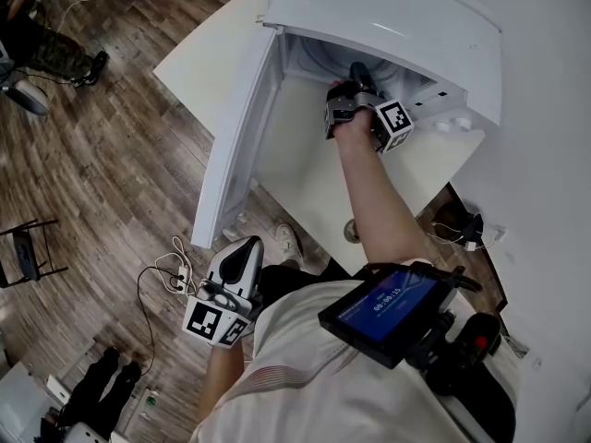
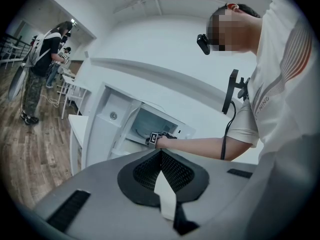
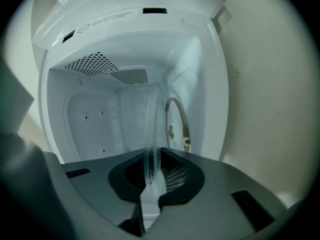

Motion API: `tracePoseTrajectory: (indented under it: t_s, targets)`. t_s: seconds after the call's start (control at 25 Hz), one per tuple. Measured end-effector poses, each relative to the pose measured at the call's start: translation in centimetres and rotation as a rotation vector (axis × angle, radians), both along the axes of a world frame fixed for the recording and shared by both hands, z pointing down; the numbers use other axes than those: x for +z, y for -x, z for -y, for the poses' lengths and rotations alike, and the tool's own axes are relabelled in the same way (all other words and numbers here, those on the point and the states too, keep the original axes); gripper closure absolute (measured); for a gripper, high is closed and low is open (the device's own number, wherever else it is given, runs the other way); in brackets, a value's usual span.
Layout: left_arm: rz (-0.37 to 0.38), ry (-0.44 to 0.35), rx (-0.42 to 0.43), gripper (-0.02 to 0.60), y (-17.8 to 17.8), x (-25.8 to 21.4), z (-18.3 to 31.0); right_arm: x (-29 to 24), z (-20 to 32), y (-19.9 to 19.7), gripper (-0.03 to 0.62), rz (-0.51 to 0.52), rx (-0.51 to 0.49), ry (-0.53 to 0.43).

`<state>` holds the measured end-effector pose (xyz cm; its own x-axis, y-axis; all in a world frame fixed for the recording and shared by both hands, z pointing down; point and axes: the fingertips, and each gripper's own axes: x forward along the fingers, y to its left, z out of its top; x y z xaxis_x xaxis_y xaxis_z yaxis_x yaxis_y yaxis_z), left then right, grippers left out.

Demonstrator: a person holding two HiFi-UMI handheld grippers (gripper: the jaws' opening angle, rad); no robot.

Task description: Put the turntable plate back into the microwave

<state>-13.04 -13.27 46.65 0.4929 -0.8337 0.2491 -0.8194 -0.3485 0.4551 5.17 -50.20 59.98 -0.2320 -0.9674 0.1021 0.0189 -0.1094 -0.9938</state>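
Wooden floor [image 1: 102, 146] lies under the left gripper [image 1: 242, 247], which hangs beyond the near edge of the white table [image 1: 305, 192], its jaws closed on nothing. To the right, the microwave [image 1: 397, 17] stands at the table's far edge with its door [image 1: 235, 137] wide open. Inside the cavity, the right gripper [image 1: 358, 70] clamps the glass turntable plate [image 3: 151, 134] by its rim, near the roller ring [image 3: 177, 116].

the clear glass turntable plate [image 3: 151, 129] is showing edge-on, its rim sitting clamped between the jaws of the right gripper [image 3: 151, 166]. it is reaching into the cavity of the white microwave [image 3: 125, 39], just beside the roller ring [image 3: 176, 115]. the microwave's door [image 1: 235, 146] is standing wide open.
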Motion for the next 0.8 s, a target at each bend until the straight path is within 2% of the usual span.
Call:
tracePoseTrajectory:
  t_s: [0.2, 0.36, 0.56, 0.64, 0.72, 0.8]
  targets:
    - [-0.005, -0.001, 0.002, 0.571, 0.0, 0.0, -0.1, -0.1, 0.4, 0.0, 0.563, 0.003, -0.003, 0.049]
    - [-0.011, -0.01, 0.003, 0.571, -0.1, -0.3, 0.0, 0.0, 0.5, 0.3, 0.563, 0.005, -0.02, 0.132]
    - [-0.016, -0.015, -0.003, 0.571, 0.3, -0.5, 0.0, -0.2, 0.3, 0.8, 0.56, -0.007, -0.071, 0.199]
    - [-0.019, -0.015, -0.006, 0.571, 0.4, -0.5, 0.0, -0.2, 0.2, 1.2, 0.502, 0.004, -0.093, 0.217]
    - [-0.021, -0.016, -0.006, 0.571, 0.4, -0.5, 0.0, -0.2, 0.0, 1.2, 0.494, 0.015, -0.101, 0.218]
    - [-0.021, -0.019, -0.004, 0.571, 0.4, -0.6, 0.0, -0.1, -0.2, 1.2, 0.455, 0.029, -0.115, 0.224]
